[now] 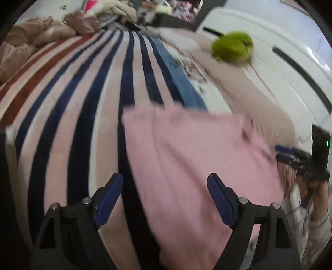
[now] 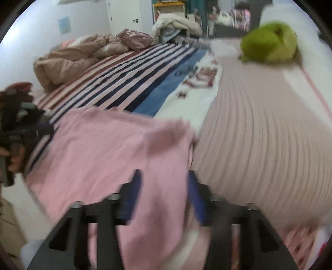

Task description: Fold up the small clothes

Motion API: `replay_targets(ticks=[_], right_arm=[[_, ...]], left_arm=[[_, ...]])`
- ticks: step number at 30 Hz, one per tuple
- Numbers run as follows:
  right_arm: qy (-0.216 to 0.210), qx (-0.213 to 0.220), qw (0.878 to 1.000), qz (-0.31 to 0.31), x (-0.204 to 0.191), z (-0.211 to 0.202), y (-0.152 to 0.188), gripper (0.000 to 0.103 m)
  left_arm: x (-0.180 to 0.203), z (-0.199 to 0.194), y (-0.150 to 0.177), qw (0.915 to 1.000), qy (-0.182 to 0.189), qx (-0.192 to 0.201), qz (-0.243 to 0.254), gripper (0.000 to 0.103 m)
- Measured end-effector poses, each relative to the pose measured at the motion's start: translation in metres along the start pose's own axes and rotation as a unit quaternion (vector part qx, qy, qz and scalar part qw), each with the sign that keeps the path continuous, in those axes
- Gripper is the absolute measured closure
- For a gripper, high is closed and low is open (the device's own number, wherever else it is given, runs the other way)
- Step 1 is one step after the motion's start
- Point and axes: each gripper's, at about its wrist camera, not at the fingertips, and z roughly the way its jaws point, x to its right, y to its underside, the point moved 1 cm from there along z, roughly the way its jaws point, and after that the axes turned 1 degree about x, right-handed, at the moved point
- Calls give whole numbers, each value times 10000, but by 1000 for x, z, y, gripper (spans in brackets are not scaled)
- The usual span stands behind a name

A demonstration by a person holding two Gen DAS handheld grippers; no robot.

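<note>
Striped bedspread (image 1: 87, 108) w/ pink garment (image 1: 186, 157), green plush (image 2: 269, 43) nr wall.

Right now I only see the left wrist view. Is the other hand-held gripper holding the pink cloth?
Observer: The right hand-held gripper has its fingers apart, with the pink garment between them; blur hides whether it pinches.
Operator: Is there a door?
Observer: Yes, a white door with a dark handle stands behind the bed.
Operator: Anything shiny?
Observer: A pink handbag lies on the striped blanket, beside the beige duvet.
</note>
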Motion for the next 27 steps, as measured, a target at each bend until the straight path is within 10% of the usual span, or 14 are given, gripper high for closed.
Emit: replay_targets(ticks=[5, 7, 8, 11, 19, 22, 24, 27], right_arm=[[-399, -532, 9973, 324, -4, 19, 47, 28], [-563, -479, 9966, 370, -12, 27, 55, 55], [-656, -440, 9962, 356, -17, 29, 55, 64], [-599, -251, 9976, 224, -38, 25, 49, 86], [-1330, -368, 9904, -110, -93, 15, 59, 88], [-942, -482, 9942, -188, -103, 16, 69, 73], [-635, -334, 9969, -311, -102, 8, 68, 58], [-197, 107, 9994, -262, -89, -11, 54, 57]], left_arm=[[9, 8, 48, 9976, 574, -347, -182, 20], [25, 9, 57, 9989, 430, -188, -34, 45], [29, 10, 59, 9988, 440, -189, -42, 79], [31, -6, 58, 9989, 461, -17, -129, 90], [11, -77, 95, 9995, 68, 324, -17, 90], [5, -68, 108, 9998, -121, 133, -12, 74], [4, -66, 111, 9997, -203, 145, 34, 40], [1, -75, 111, 9990, -235, 375, 81, 37]])
